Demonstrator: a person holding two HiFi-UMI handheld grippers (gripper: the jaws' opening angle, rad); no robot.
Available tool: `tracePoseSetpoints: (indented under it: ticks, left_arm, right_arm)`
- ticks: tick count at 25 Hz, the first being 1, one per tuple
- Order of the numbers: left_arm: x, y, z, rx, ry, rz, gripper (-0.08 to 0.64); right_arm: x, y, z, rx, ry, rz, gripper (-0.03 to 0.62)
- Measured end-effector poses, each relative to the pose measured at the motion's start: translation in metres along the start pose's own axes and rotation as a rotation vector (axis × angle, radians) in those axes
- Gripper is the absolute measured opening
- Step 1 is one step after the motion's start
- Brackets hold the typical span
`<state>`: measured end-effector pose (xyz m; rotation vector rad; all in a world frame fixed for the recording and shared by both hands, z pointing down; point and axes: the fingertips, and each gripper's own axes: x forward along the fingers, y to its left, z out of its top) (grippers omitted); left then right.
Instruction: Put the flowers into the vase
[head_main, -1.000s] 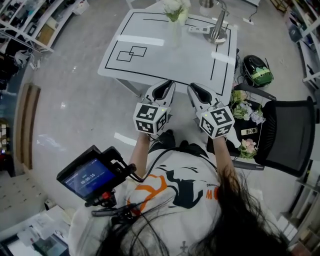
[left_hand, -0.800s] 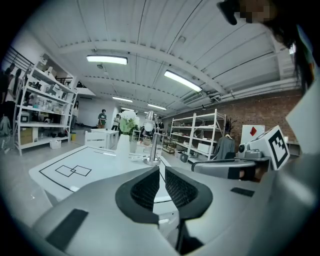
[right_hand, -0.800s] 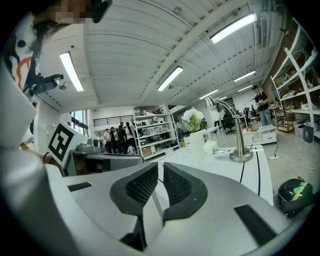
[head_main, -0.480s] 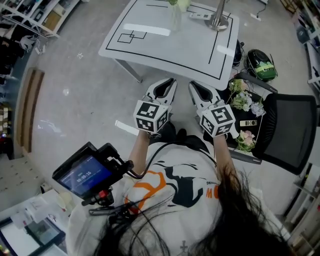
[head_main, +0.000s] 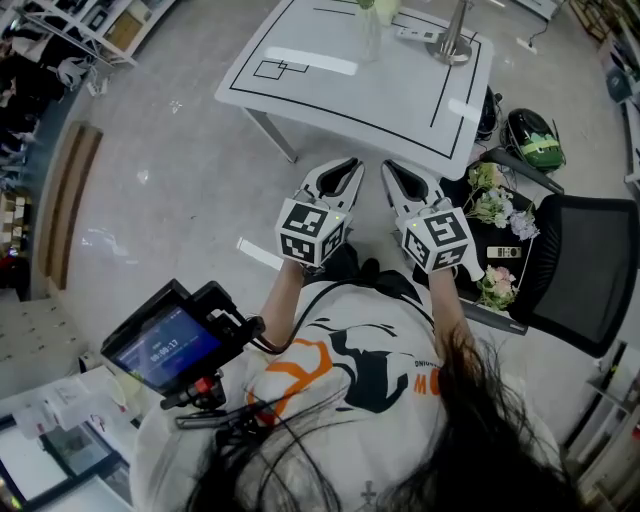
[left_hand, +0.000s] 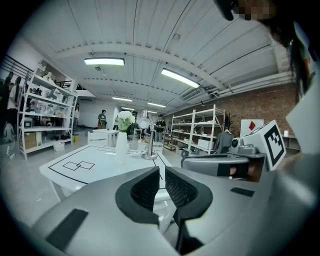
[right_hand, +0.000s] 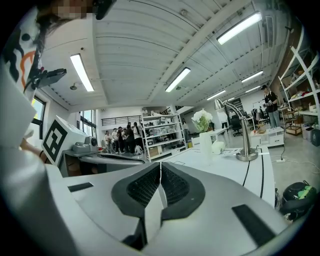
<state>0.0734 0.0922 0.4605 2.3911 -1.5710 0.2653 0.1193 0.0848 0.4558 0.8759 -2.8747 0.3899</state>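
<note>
Short of the table's (head_main: 340, 95) near edge, above floor (head_main: 180, 200): left claw (head_main: 348, 168) nearly closed, right claw (head_main: 392, 170) pressed together, both empty; chair (head_main: 590, 270) close right.

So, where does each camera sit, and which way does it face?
Head view: on the head, looking down at left claw, right claw, white table; arms, hair show.
Left gripper view: on left claw, facing the vase; right claw shows.
Right gripper view: on right claw, facing that vase; left claw shows.
Shared: vase, lamp.
</note>
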Motion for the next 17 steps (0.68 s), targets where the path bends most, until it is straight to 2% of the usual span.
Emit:
tracePoseSetpoints:
  ticks: [17]
  left_arm:
    - [0.0015,-0.0083,0.0016,0.001,-0.006,-0.017,0.043]
  right_arm:
    - [-0.0039,-0.0008,0.0001,-0.005,0.002,-0.009,0.018]
